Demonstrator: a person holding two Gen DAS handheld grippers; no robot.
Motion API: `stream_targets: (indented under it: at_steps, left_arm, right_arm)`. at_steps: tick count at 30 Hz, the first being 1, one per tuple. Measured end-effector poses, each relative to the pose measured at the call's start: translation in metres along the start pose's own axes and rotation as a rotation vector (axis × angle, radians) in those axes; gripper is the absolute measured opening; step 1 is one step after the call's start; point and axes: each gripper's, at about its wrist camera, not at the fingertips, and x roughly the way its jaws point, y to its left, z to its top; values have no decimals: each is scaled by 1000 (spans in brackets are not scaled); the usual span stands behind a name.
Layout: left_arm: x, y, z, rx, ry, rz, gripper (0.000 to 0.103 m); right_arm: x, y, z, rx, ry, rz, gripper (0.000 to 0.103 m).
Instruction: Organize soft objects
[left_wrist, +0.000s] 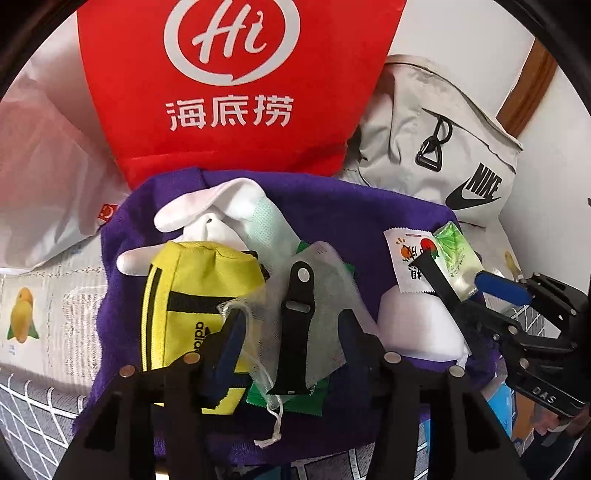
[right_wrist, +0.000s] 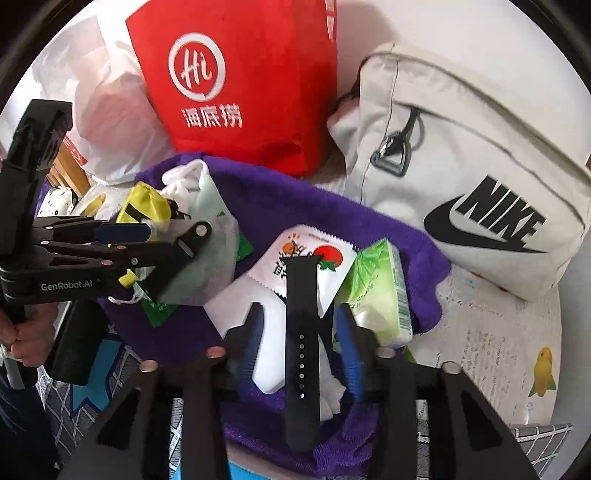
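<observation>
A purple towel (left_wrist: 332, 206) (right_wrist: 295, 206) carries a pile of soft things. In the left wrist view my left gripper (left_wrist: 291, 328) is open around a black watch strap half (left_wrist: 295, 325) lying on a grey mesh pouch (left_wrist: 325, 295), beside a yellow Adidas pouch (left_wrist: 184, 295) and white socks (left_wrist: 221, 210). In the right wrist view my right gripper (right_wrist: 301, 332) is open around the other black strap half (right_wrist: 303, 332), which lies over a white sachet (right_wrist: 314, 258) and a green tissue pack (right_wrist: 380, 295). Neither strap is visibly pinched.
A red Haidilao bag (left_wrist: 236, 85) (right_wrist: 240, 85) stands behind the towel. A grey Nike bag (left_wrist: 443, 155) (right_wrist: 480, 177) lies at the back right. A white plastic bag (left_wrist: 44, 177) sits at the left. A printed sheet with a mango picture (right_wrist: 543, 369) lies underneath.
</observation>
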Motion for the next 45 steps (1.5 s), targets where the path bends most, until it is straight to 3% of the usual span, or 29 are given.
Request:
stream_targets:
  at_steps: [6, 10, 14, 17, 22, 26, 37, 42, 45]
  left_arm:
    - [-11, -1, 0, -8, -9, 54, 65]
    - [-25, -2, -1, -12, -29, 91, 72]
    - [-47, -5, -1, -21, -69, 117, 81]
    - [-67, -7, -4, -18, -102, 139, 87]
    - [-96, -12, -14, -33, -127, 153, 97]
    - [-111, -16, -35, -26, -94, 183, 97]
    - [-171, -19, -120, -30, -187, 271, 97]
    - [-191, -23, -166, -42, -203, 238, 97]
    - [-202, -25, -192, -55, -213, 205, 97]
  right_arm:
    - [-8, 3, 3, 3, 1, -8, 44]
    - [-22, 2, 3, 20, -21, -5, 56]
    - [-39, 2, 5, 41, -49, -8, 62]
    - [-53, 8, 6, 46, -77, -22, 73]
    - [-73, 26, 2, 23, -93, -40, 76]
    - [-93, 42, -14, 22, -102, -57, 81]
    - [-139, 76, -84, 82, -139, -115, 90]
    - [-163, 94, -124, 108, -169, -108, 95]
    - [-176, 107, -145, 95, -177, -151, 96]
